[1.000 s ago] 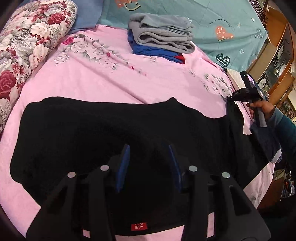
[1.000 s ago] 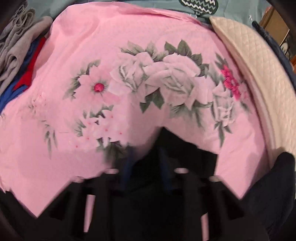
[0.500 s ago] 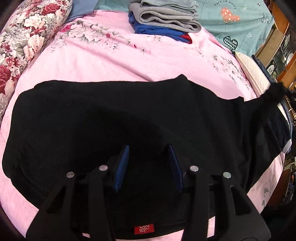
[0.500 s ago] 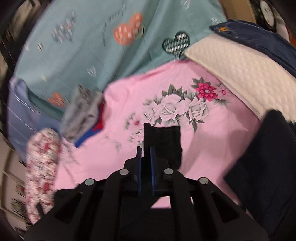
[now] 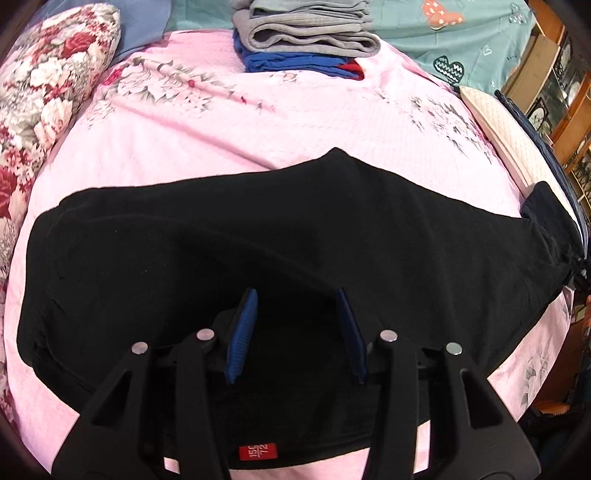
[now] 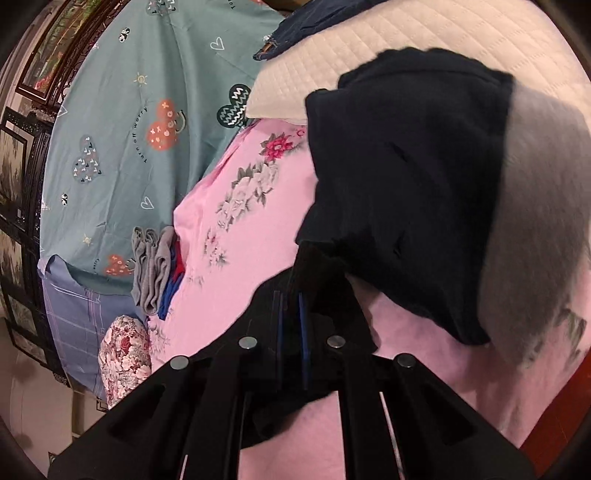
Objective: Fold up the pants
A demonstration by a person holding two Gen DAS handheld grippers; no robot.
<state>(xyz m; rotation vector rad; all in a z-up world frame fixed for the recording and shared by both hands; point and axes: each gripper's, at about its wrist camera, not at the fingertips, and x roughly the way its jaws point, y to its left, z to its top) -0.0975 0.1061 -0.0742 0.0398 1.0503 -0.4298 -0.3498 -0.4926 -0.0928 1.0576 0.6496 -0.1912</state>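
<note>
Black pants lie spread across the pink floral sheet, with a red size label at the near edge. My left gripper is open and hovers over the middle of the pants, holding nothing. My right gripper is shut on an end of the black pants, lifted off the bed, with the fabric hanging in front of it. In the left wrist view that raised end shows at the far right.
A stack of folded grey and blue clothes sits at the back of the bed. A floral pillow lies at the left. A cream quilted pad and dark jeans lie at the bed's right side. Wooden shelves stand at the right.
My right gripper has shut on the pants' right end and lifted it, turning sideways. The pants have stretched out to the right. My left gripper has stayed open over the pants.
</note>
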